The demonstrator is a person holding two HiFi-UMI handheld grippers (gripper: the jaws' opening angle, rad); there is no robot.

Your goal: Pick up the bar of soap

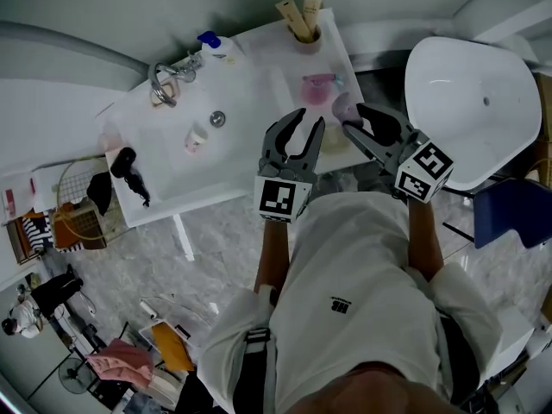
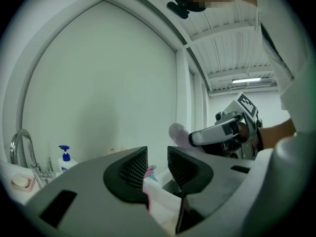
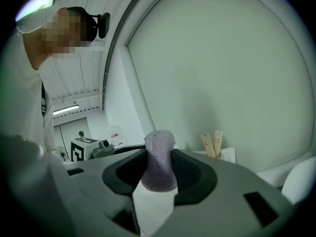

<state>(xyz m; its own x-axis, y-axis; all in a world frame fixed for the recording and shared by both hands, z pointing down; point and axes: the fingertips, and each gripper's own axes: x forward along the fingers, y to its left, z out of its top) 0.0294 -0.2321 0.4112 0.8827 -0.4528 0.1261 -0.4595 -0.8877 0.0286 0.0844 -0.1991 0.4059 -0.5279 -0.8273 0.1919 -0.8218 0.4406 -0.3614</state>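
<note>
A pale purple bar of soap (image 3: 159, 159) stands upright between the jaws of my right gripper (image 3: 159, 169), which is shut on it. From the head view the soap (image 1: 344, 108) is lifted above the counter's right end, near a pink soap dish (image 1: 317, 88). My left gripper (image 1: 302, 133) hovers just to the left of it, jaws open and empty. In the left gripper view the soap (image 2: 179, 133) and the right gripper (image 2: 232, 130) show beyond the open left gripper (image 2: 157, 168).
A white counter (image 1: 250, 93) holds a sink with drain (image 1: 217, 119), a tap (image 1: 162, 84), a blue-topped pump bottle (image 1: 216, 48) and a cup of tubes (image 1: 304, 22). A white bathtub (image 1: 473, 110) lies to the right. A wire basket (image 1: 76, 210) stands lower left.
</note>
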